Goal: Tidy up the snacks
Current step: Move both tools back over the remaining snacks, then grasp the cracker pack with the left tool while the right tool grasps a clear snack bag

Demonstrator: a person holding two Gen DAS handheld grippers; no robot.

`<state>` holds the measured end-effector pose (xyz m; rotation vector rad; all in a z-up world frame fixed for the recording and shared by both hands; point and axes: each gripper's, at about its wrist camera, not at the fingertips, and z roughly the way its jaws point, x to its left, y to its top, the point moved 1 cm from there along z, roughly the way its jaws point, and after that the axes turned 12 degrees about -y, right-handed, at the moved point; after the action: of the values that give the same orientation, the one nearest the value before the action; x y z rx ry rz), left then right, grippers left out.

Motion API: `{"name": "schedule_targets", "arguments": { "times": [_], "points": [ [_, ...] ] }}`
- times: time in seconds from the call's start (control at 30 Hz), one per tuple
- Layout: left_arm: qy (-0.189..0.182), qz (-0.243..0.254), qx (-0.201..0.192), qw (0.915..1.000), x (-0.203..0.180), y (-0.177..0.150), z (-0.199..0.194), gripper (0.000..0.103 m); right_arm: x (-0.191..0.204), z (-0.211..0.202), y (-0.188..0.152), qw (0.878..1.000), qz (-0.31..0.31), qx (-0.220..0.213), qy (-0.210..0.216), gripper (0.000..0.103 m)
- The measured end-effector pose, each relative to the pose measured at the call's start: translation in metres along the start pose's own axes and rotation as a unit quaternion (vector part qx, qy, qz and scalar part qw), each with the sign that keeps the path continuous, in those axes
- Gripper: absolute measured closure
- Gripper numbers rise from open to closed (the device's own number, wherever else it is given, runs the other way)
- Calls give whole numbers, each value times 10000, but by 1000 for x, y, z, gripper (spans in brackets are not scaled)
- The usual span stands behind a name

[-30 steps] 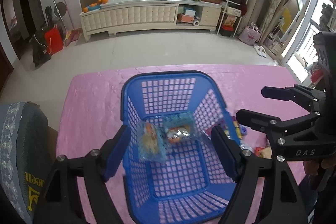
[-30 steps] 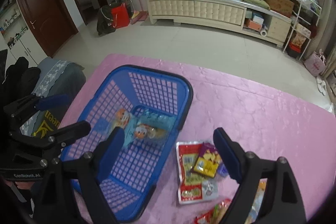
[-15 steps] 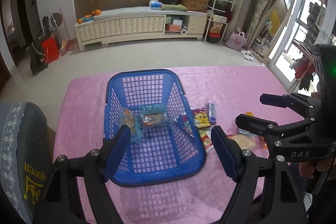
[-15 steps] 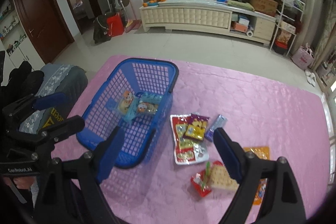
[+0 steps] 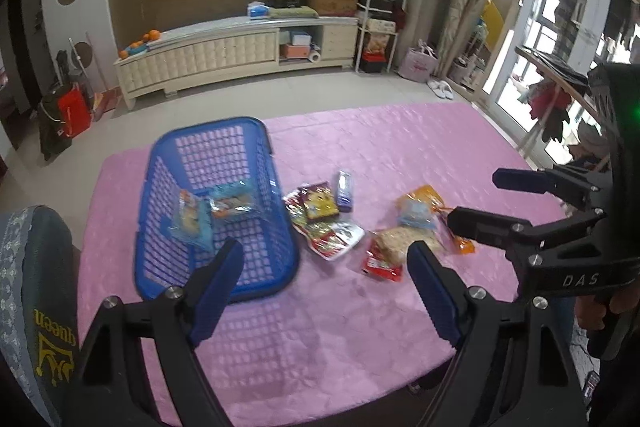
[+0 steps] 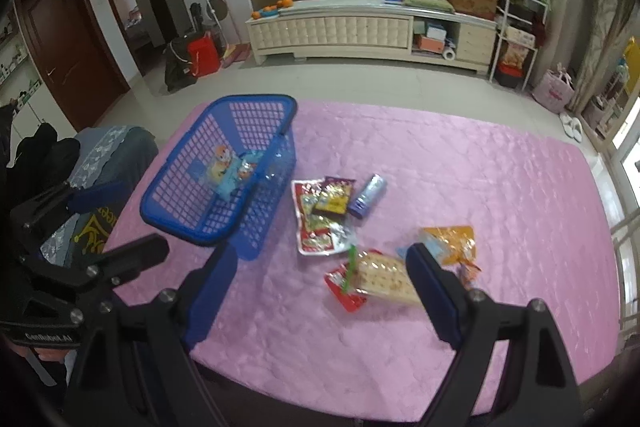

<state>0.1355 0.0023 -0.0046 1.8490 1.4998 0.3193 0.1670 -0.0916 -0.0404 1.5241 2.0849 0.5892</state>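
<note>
A blue plastic basket [image 5: 160, 163] [image 6: 256, 105] sits at the left of the pink table and holds two light-blue snack packs [image 5: 192, 219] [image 6: 226, 171]. To its right on the table lie a red-and-white pack [image 6: 320, 227], a purple pack [image 6: 334, 195], a blue bar [image 6: 368, 195], a cracker pack [image 6: 380, 277] and an orange pack [image 6: 452, 241]. My left gripper [image 5: 324, 267] is open and empty, high above the table's near edge. My right gripper [image 6: 318, 277] is open and empty, also held high, to the right of the left one.
The pink cloth [image 6: 480, 167] covers the whole table. A grey-blue chair back [image 5: 32, 287] stands at the table's left near corner. Beyond the table are tiled floor, a white low cabinet [image 6: 360, 27] and shelves at the right wall.
Both grippers have pulled back and up from the basket, so the whole table and the loose snacks have come into view. Both stay open and empty.
</note>
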Motion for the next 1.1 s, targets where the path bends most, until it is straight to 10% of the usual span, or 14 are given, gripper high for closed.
{"name": "schedule_targets", "arguments": {
  "times": [1.1],
  "points": [
    [-408,90,1205,9918,-39,-11,155,21,-95,121,-43,9960,-324,829,-3,14]
  ]
}}
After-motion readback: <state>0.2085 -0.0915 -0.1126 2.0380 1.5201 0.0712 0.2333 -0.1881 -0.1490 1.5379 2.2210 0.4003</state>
